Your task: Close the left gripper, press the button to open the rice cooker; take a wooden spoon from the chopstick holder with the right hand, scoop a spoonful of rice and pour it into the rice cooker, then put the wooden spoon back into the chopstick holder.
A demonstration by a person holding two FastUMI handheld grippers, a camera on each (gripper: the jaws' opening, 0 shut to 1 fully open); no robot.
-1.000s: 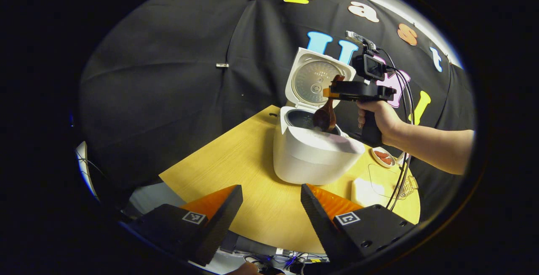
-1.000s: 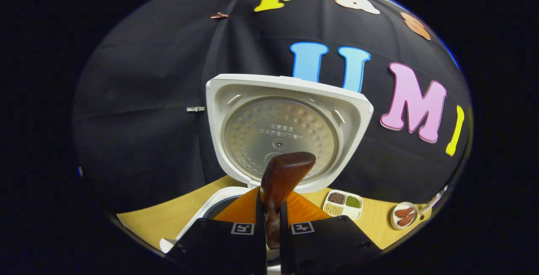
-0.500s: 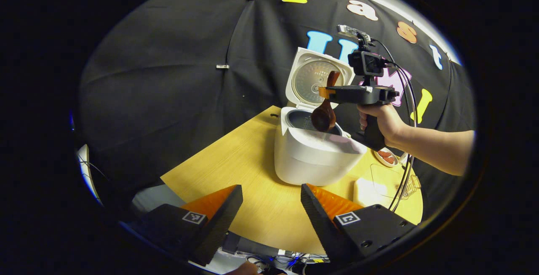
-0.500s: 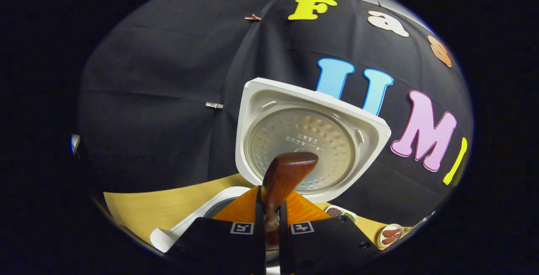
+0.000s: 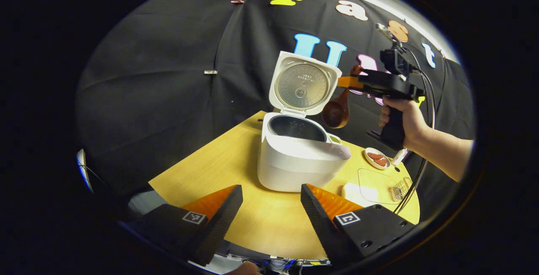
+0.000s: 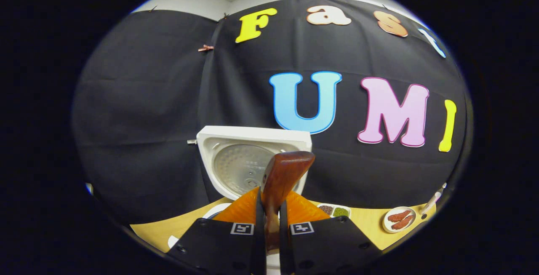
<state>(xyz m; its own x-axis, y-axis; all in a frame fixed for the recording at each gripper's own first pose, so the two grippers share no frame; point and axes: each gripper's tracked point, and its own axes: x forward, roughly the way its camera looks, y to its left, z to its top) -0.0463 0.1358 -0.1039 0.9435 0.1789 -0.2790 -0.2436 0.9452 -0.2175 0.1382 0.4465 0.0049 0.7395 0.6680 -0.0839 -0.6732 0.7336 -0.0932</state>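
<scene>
Rice cooker (image 5: 294,157) on wooden table (image 5: 236,169), lid (image 5: 303,83) upright, pot open. Right gripper (image 5: 347,82) level, held in hand (image 5: 400,117) up right of cooker lid, forearm reaching in from right. Fingers clamped on wooden spoon (image 5: 337,113) handle; bowl hangs down just right of cooker rim. Left gripper (image 5: 271,207) low before cooker, fingers wide apart, holding nothing.

The right gripper (image 6: 271,224) squeezes the handle of the wooden spoon (image 6: 283,174) between both its fingers. The handle sticks up and leans a little to the right. Behind it stands the white lid (image 6: 236,157) of the rice cooker, wide open. On the yellow table (image 6: 370,220) sit a small tray of beans (image 6: 333,210) and a little plate of sausages (image 6: 399,219).
</scene>
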